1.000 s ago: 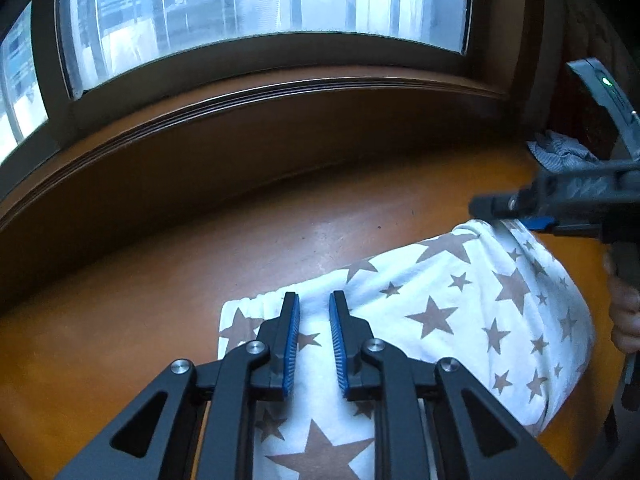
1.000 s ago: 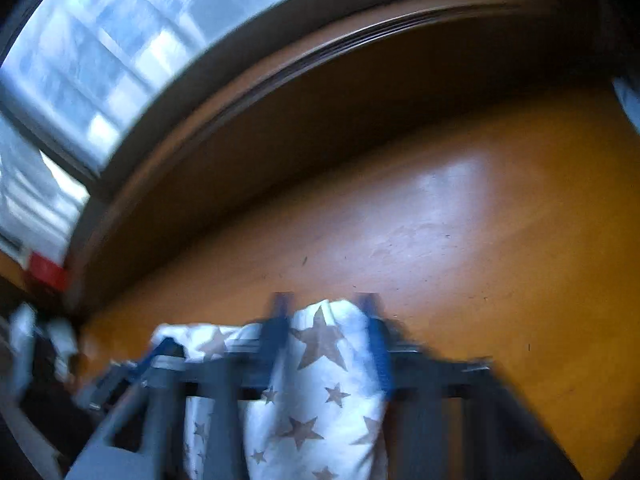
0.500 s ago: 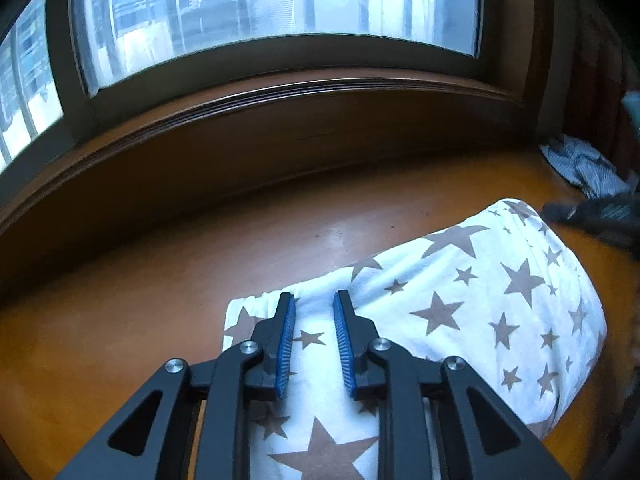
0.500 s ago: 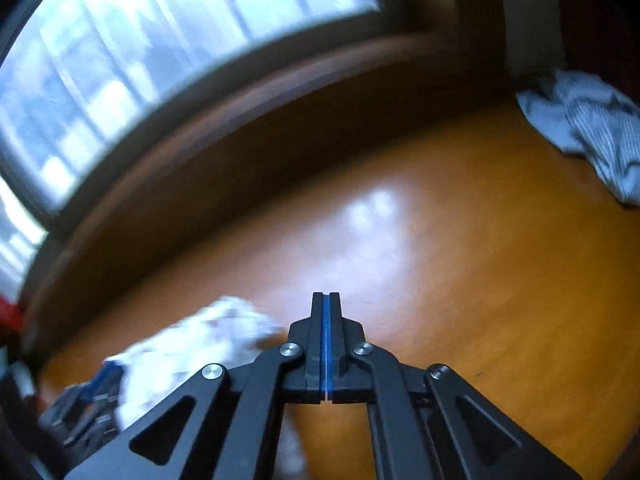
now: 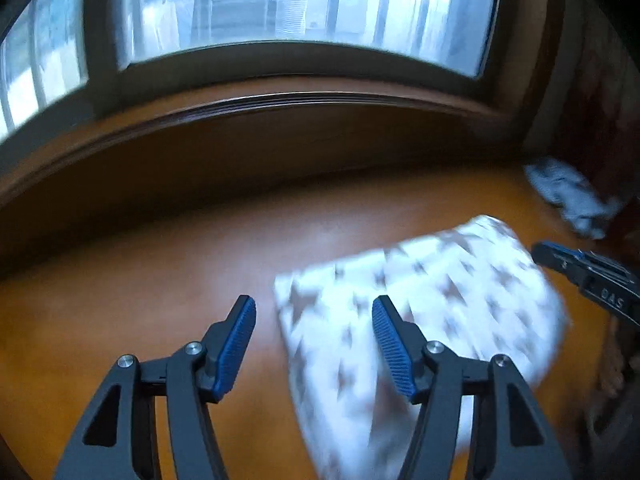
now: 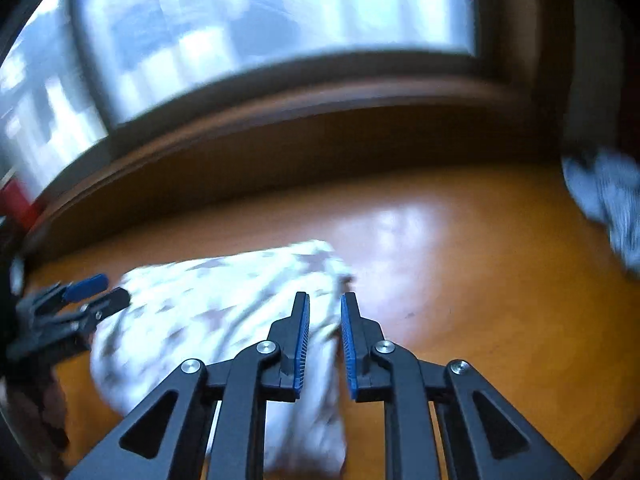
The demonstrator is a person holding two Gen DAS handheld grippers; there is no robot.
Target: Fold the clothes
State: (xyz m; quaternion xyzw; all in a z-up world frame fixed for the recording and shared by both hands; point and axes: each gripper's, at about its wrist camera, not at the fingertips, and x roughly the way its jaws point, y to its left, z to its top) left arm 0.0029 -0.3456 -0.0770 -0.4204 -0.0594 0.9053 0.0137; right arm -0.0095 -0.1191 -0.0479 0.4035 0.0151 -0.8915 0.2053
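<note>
Star-print cloth (image 5: 420,300) lies folded on worktop (image 5: 140,280); my left gripper (image 5: 314,322) tilts down, jaws opening, apparently empty; right gripper (image 6: 324,320) opening, nothing pinched.

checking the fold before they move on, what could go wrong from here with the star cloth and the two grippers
1. The left gripper is opening right at the corner of the star-print cloth; a pad could snag the edge and undo the fold.
2. The right gripper is opening just over the cloth's other edge and could drag it across the wooden surface.
3. The striped garment lies crumpled near the far right corner, an awkward reach.
</note>
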